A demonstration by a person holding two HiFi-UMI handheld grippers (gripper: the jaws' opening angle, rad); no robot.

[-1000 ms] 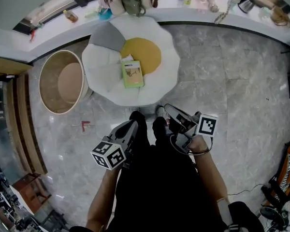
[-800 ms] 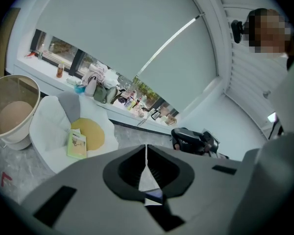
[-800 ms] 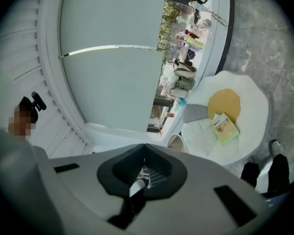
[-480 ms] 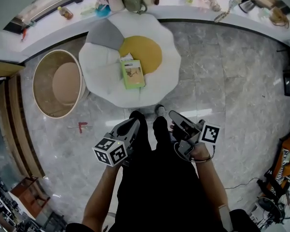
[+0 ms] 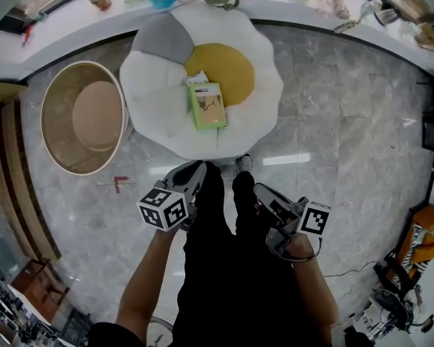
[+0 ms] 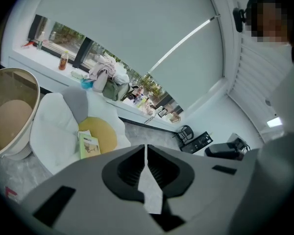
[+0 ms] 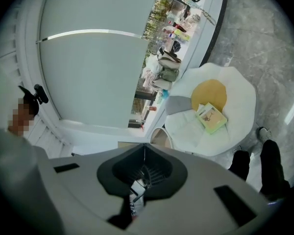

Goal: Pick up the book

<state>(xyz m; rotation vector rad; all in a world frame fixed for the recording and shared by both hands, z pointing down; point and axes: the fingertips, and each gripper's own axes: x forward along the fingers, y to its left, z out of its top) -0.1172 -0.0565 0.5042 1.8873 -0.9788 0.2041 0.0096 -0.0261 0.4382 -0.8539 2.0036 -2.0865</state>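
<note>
A light green book (image 5: 206,105) lies flat on a white flower-shaped cushion seat (image 5: 159,114), half over its yellow centre (image 5: 228,78). The same book (image 6: 89,146) shows at the lower left of the left gripper view, and the book (image 7: 212,117) sits right of middle in the right gripper view. My left gripper (image 5: 195,170) is shut and empty, held above the floor just short of the seat's near edge. To its right my right gripper (image 5: 264,194) is shut and empty, beside my legs.
A round beige basket (image 5: 83,118) stands on the floor left of the seat. A white windowsill (image 5: 296,6) behind the seat carries bags, bottles and a kettle. The floor is grey marble tile (image 5: 347,107). Furniture and cables sit at the far right (image 5: 412,266).
The seat and book have come closer and shifted slightly right in the head view. Both grippers have sunk and moved forward, the left nearing the seat's edge. Their jaws stay shut.
</note>
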